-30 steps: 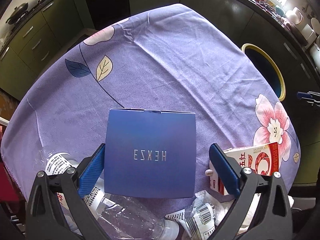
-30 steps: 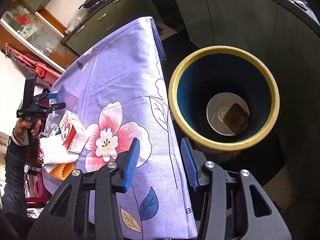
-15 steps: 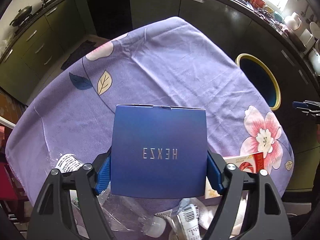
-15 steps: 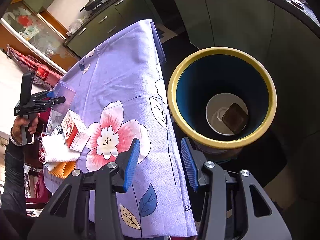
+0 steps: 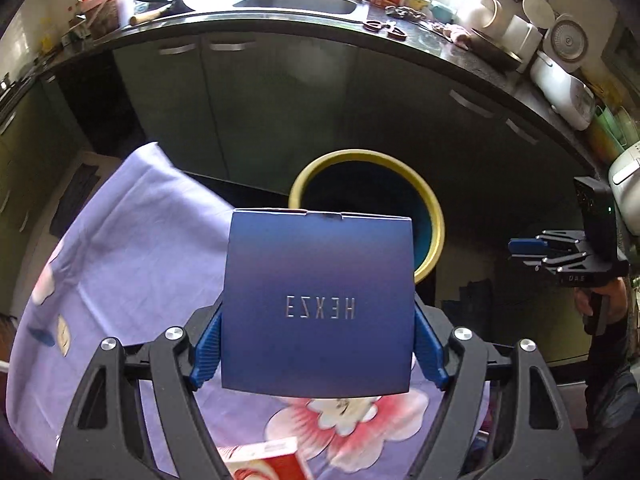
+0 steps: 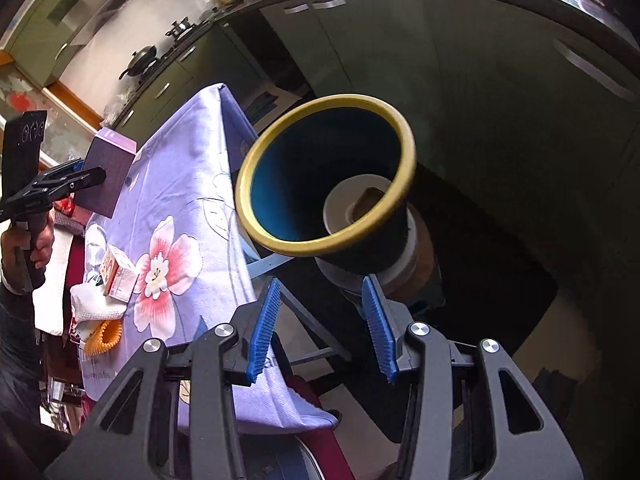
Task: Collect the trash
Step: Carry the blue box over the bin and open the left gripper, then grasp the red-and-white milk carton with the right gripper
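Note:
My left gripper is shut on a flat blue box lettered HEXZE, its blue pads pressing the box's two side edges. The box hangs in the air above the table's edge, in front of the yellow-rimmed bin on the floor. In the right wrist view the same box shows at far left in the left gripper. My right gripper stands open and empty, low beside the bin. A white dish with a brown piece lies at the bin's bottom.
The table wears a purple flowered cloth. A red and white carton, a white cloth and an orange item lie at its near end. Dark cabinets and a cluttered counter stand behind the bin.
The left gripper's jaws closed on the blue box, lifted it off the table and carried it toward the bin. The right gripper drew back and lower from above the bin.

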A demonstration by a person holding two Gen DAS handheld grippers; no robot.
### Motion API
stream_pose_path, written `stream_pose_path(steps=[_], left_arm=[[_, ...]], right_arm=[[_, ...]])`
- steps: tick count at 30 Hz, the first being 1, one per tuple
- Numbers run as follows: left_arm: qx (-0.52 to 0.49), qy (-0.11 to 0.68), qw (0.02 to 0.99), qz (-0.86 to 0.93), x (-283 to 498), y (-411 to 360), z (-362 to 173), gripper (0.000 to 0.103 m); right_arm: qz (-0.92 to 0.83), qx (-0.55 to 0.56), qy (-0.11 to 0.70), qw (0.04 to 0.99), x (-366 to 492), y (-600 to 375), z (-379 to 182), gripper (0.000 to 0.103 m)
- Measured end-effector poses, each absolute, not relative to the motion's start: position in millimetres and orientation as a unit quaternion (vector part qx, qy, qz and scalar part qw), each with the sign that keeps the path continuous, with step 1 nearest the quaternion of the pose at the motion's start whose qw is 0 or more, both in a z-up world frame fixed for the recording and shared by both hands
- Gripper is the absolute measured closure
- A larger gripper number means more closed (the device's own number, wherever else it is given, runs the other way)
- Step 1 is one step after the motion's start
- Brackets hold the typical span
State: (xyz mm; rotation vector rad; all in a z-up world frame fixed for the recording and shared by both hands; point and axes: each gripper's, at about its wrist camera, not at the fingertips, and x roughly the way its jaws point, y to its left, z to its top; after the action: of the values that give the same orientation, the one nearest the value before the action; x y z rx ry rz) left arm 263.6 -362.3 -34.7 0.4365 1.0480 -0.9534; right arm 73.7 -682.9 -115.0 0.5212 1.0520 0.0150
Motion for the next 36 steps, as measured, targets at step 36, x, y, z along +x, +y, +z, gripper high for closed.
stream_pose_path(steps=[36], left_arm=[[0.016,0.36,0.866,-0.346,174,-126,32,0.008]], right_arm=[[0.184,0.04,0.517,0.835,157,-513,-90,0.045]])
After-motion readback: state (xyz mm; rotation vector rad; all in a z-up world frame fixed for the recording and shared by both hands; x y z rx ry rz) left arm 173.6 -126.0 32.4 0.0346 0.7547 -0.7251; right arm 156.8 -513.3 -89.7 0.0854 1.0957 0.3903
